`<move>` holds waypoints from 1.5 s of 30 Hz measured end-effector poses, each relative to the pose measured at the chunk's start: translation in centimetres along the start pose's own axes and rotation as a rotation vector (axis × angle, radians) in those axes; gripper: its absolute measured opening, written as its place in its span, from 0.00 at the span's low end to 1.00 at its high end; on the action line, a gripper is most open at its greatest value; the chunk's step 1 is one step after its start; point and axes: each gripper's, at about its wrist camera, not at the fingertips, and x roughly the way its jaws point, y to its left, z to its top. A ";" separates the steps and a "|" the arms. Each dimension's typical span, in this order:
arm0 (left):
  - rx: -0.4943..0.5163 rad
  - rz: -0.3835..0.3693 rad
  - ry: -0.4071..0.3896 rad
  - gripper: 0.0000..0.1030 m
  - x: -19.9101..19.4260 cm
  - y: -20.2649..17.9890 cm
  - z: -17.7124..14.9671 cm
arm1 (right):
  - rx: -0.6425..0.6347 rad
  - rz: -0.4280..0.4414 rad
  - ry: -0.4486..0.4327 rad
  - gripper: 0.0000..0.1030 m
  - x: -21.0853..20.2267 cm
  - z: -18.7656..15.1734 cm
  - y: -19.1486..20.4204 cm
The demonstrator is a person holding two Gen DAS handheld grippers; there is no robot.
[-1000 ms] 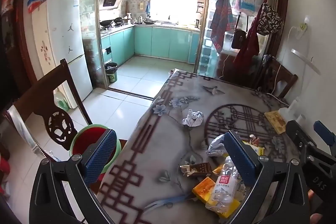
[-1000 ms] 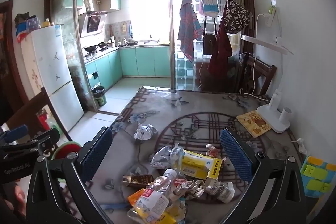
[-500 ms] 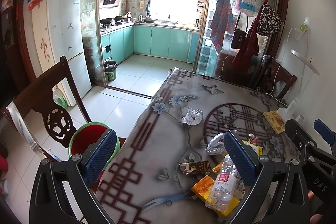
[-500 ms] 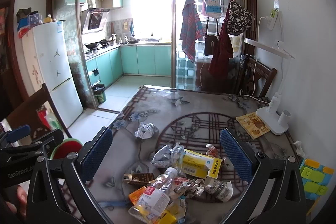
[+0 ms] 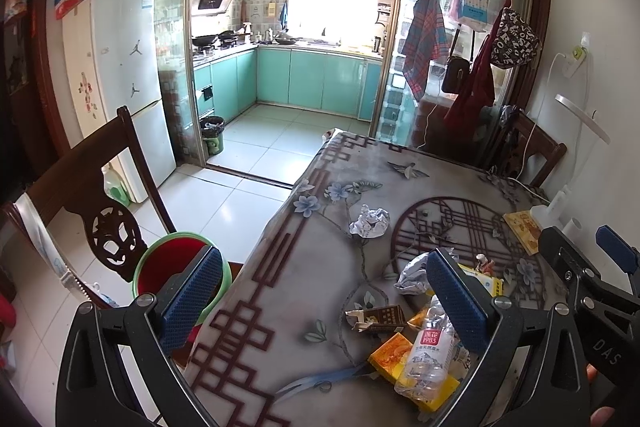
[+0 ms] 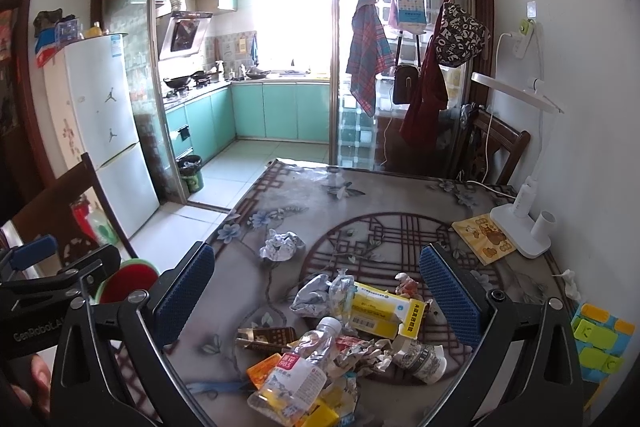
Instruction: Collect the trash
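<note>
Right wrist view: right hand-held gripper (image 6: 316, 295) has jaws wide apart, nothing between them, hovering above the trash pile on the counter (image 6: 256, 211) with the grey floral cover. Left hand-held gripper (image 5: 324, 297) likewise spread and empty, over the counter's left edge.

Trash sits just ahead of and below the right jaws: clear crushed plastic bottle with red-and-white label (image 6: 296, 375), yellow-and-white cardboard box (image 6: 380, 311), brown patterned carton (image 6: 268, 337), crumpled silver foil wrapper (image 6: 312, 297), small patterned paper cup on its side (image 6: 420, 361). One crumpled white paper ball (image 6: 280, 245) lies apart, further ahead. Green-rimmed red plastic bucket (image 5: 172, 267) sits on the floor below the left jaws, beside the counter edge; likely the bin.

Advice for the pick, my judgement:
- Take the top item first. Bottle lies on the heap, nearest; close across its narrow axis, not along its length.
- It's crushed thin plastic, so expect it to flex and slip. Grip mid-body, not the cap.
- Come down straight; a sideways sweep scatters the loose wrappers.
- Leave the white desk lamp (image 6: 520, 219) and yellow booklet (image 6: 484, 237) at far right alone; not trash, I'd guess.

Hard to read:
- Bucket is half covered by the left finger; contents unseen.
- Near edge of the pile is cut off at the bottom of both views.
- Items under the bottle overlap; can't separate them.
- Label text is too small to make out.
</note>
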 end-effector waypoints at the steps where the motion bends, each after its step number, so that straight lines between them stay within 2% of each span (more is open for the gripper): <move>1: 0.000 0.001 0.001 1.00 0.0 0.0 0.0 | 0.001 0.000 0.000 1.00 0.0 0.0 0.0; 22: -0.005 0.008 0.008 1.00 0.8 0.7 -0.1 | 0.008 -0.005 0.015 1.00 1.1 0.0 -0.8; 45: 0.009 0.015 0.021 1.00 2.5 -0.6 0.4 | 0.027 -0.015 0.041 1.00 2.0 -0.1 -1.5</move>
